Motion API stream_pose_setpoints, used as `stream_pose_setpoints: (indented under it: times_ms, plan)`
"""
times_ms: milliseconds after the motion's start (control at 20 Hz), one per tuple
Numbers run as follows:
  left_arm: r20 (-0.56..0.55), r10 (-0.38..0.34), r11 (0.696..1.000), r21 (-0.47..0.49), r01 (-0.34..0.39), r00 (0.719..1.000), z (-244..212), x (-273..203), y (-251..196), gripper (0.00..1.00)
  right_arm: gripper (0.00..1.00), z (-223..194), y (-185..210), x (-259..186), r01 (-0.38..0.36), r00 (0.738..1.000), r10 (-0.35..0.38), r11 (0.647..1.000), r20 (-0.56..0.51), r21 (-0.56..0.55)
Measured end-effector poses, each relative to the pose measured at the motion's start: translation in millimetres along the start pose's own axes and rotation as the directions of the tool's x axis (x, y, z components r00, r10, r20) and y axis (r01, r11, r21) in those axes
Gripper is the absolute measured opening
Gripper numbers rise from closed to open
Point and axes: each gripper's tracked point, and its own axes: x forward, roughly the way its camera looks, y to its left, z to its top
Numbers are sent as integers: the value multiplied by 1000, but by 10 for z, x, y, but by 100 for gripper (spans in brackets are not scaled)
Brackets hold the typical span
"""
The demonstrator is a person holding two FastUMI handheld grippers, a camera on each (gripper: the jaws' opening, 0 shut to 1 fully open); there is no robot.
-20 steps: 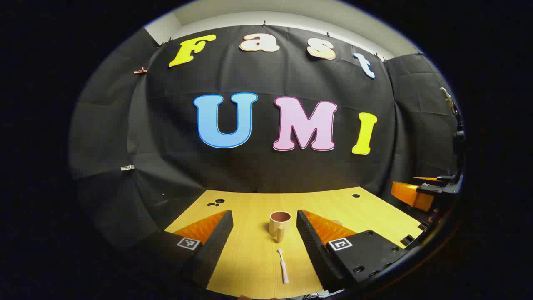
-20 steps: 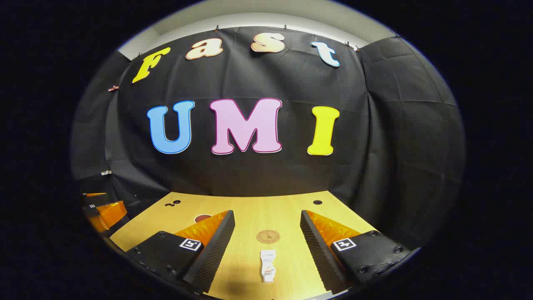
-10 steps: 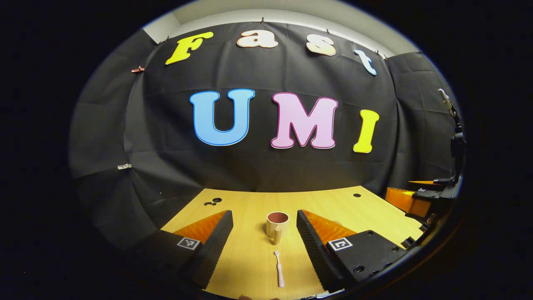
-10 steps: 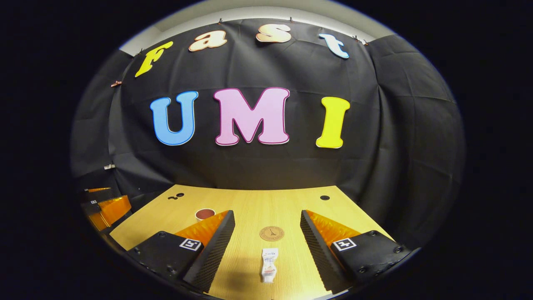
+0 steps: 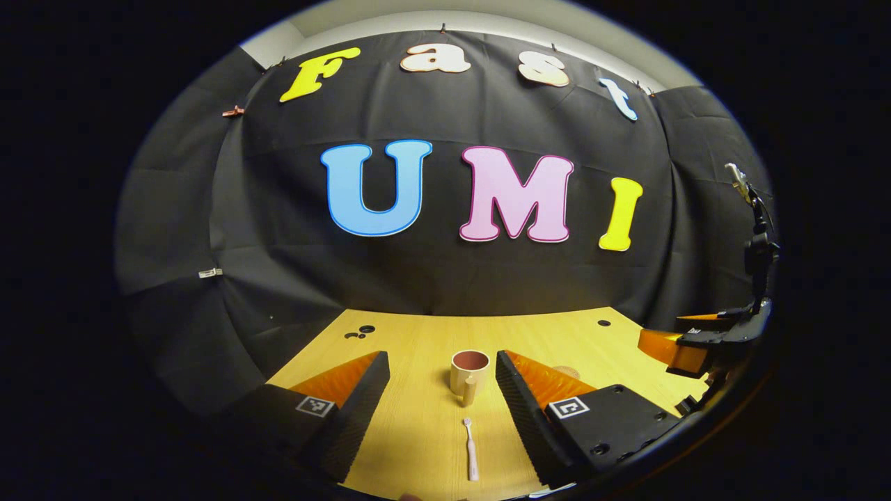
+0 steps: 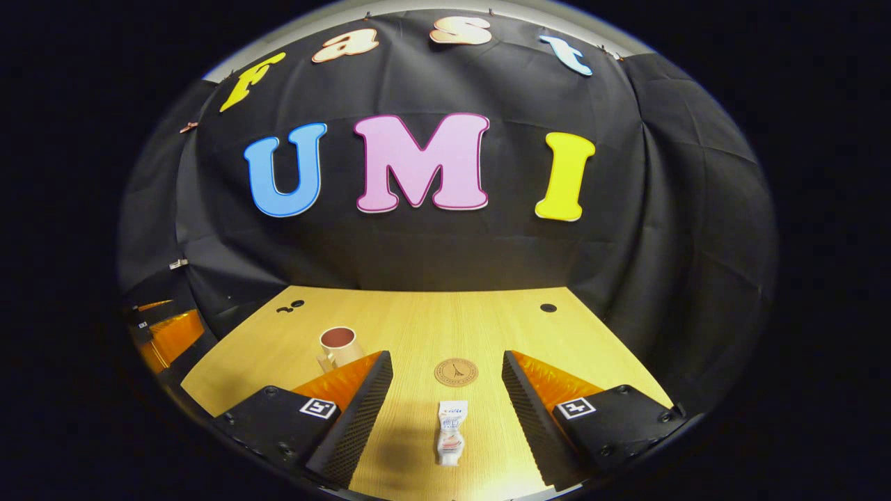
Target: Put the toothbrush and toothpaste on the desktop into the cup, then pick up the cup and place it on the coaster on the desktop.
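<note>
so nothing is done yet — toothbrush point(image 5: 471, 449) and toothpaste tube point(image 6: 450, 431) lie on the desktop point(image 6: 418, 327). the mug point(image 5: 468, 374) is empty, off the coaster point(image 6: 456, 371). both the left gripper point(image 5: 442, 410) and right gripper point(image 6: 445, 410) gape, holding nothing.

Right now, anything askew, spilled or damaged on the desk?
Nothing stands out. The cup stands upright, the toothbrush and toothpaste lie flat on the desktop, and the coaster sits bare, apart from them.

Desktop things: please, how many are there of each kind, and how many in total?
Cup: 1
Toothbrush: 1
Toothpaste: 1
Coaster: 1
Total: 4
</note>
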Motion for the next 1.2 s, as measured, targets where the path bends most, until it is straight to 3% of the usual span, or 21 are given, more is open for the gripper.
stream_pose_setpoints:
  times_ms: [400,650,1200]
  plan:
    - [-69,106,994,-25,-108,992,-233,65,226,96,98,-659,-17,409,-38,975,26,998,-221,-52]
    - [-153,165,984,-36,-173,974,-497,61,281,96,98,-1312,-40,614,-60,912,38,997,-409,-42]
    - [-317,189,978,-27,-208,929,-1117,163,42,96,98,-2213,-152,1050,-72,798,22,996,-602,-60]
